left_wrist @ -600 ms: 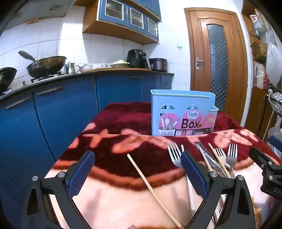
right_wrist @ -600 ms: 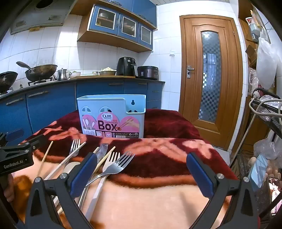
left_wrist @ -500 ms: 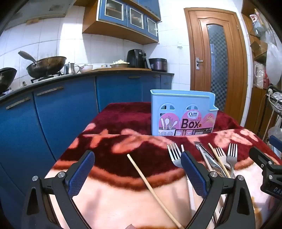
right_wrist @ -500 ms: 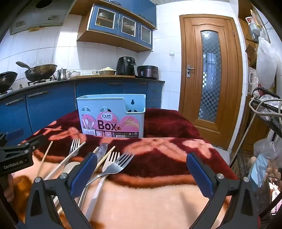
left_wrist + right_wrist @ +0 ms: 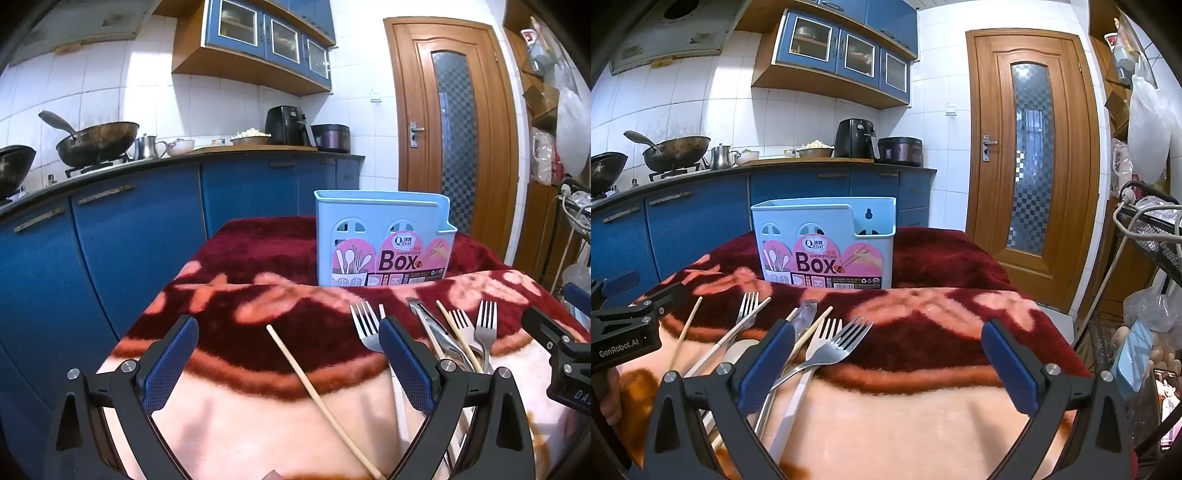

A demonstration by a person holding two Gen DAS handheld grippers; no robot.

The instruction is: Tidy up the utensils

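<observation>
Left tool: jaws spread wide, nothing between the pads, low over the near edge of the worktop, which is covered by a red-and-peach blanket. A single chopstick lies on the blanket between its fingers, running from near right to far left.

Right tool: jaws also spread wide, holding nothing, near edge, to the right of the left tool. Its left finger sits over the utensil pile.

Utensil pile, just beyond the tools, mid worktop: fork with tines pointing far right, lying across a second fork; a third fork further left; a second chopstick crossing a metal utensil; a spoon bowl near left. Pieces overlap; exact count cannot be told.

Far side: light blue box, upright, pink "Box" label facing the tools, standing apart from the pile.
</observation>
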